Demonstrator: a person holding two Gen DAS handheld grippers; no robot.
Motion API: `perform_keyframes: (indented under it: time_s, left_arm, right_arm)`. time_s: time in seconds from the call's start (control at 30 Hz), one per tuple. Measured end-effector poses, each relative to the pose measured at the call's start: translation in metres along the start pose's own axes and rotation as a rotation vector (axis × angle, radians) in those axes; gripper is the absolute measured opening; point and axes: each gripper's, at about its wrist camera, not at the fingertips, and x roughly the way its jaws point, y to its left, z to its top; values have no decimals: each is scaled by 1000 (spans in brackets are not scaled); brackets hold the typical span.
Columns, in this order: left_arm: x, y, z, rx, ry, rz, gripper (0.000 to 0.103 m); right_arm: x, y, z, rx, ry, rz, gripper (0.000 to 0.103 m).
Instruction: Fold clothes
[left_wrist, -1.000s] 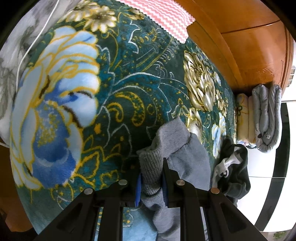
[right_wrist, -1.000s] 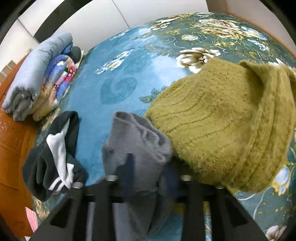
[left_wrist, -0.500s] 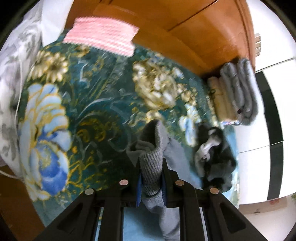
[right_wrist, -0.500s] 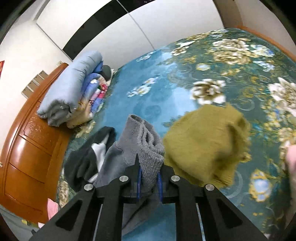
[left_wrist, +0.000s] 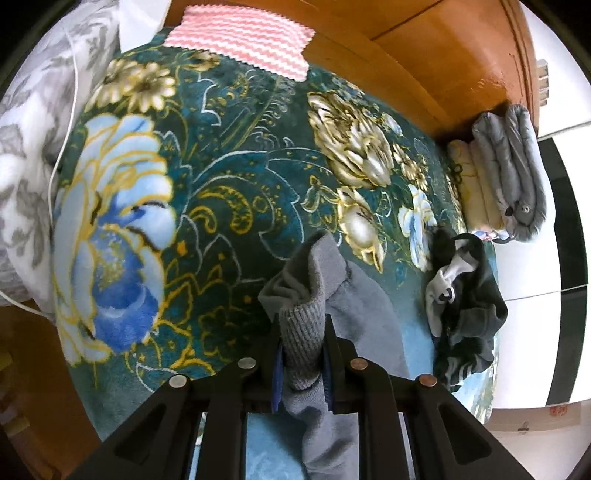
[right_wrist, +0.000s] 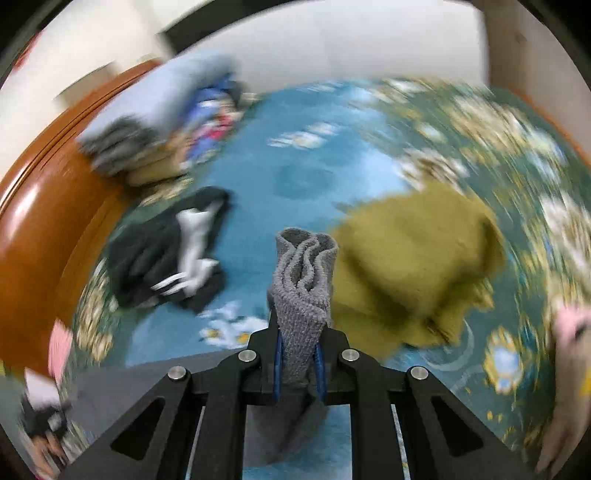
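Grey garment (left_wrist: 301, 332) in both jaws

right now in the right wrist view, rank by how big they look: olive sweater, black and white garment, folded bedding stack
1. olive sweater, plainly the largest.
2. and 3. black and white garment and folded bedding stack look about alike; the stack lies farther off and the frame is blurred, so I will not rank them.

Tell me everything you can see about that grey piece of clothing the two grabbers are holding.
The grey garment is soft knitwear with ribbed edges. The left gripper pinches one ribbed cuff or hem, and the right gripper pinches another bunched ribbed edge. The rest droops beneath the grippers over the floral blanket, crumpled, not yet folded. What kind of garment it is cannot be told.
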Motion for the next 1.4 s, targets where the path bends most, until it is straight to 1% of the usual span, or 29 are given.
perform_keyframes:
  time_s: [0.07, 0.13, 0.23, 0.33, 0.43, 0.53, 0.7, 0.77, 0.8, 0.87, 0.93, 1.0, 1.07, 1.17, 1.27, 1.3, 1.4]
  left_arm:
    - [0, -2, -1, 4, 2, -1, 18]
    - [-2, -3, -1, 8, 3, -4, 18]
    - [-4, -2, -1, 8, 2, -13, 18]
    - [-2, 0, -2, 2, 3, -12, 18]
    - [0, 3, -4, -9, 7, -11, 18]
    - [0, 4, -3, -9, 11, -9, 19]
    - [1, 5, -3, -8, 19, -2, 19]
    - [3, 7, -2, -11, 22, 3, 19]
    - [3, 7, -2, -14, 24, 6, 19]
    - [5, 9, -2, -19, 27, 11, 19]
    - [5, 10, -3, -23, 31, 16, 20]
    - [5, 11, -3, -21, 32, 20, 20]
    - [6, 11, -3, -19, 29, 27, 20]
    - [4, 4, -5, -5, 9, 48, 20]
    - [-1, -14, -9, 53, -15, 92, 19]
    - [-4, -23, -11, 80, -26, 94, 19]
    - [-21, -62, -21, 206, -74, 96, 19]
  right_arm:
    - [5, 35, -6, -66, 6, 43, 14]
    - [16, 66, -14, -109, 31, 82, 14]
    - [37, 114, -30, -163, 92, 142, 14]
    - [60, 164, -49, -256, 154, 169, 14]
    - [88, 203, -77, -343, 238, 175, 14]
    - [114, 235, -106, -423, 318, 160, 14]
    - [148, 259, -142, -506, 469, 117, 15]
    - [152, 267, -153, -546, 503, 115, 20]
    - [152, 269, -158, -565, 520, 124, 21]
    - [150, 272, -165, -585, 552, 165, 29]
    - [143, 268, -162, -565, 563, 229, 33]
    - [131, 259, -151, -520, 538, 277, 37]
    - [117, 245, -135, -468, 494, 301, 41]
    - [99, 215, -113, -399, 441, 296, 41]
    - [85, 180, -96, -339, 401, 274, 41]
    - [82, 169, -94, -323, 394, 264, 41]
    - [79, 131, -84, -251, 391, 218, 41]
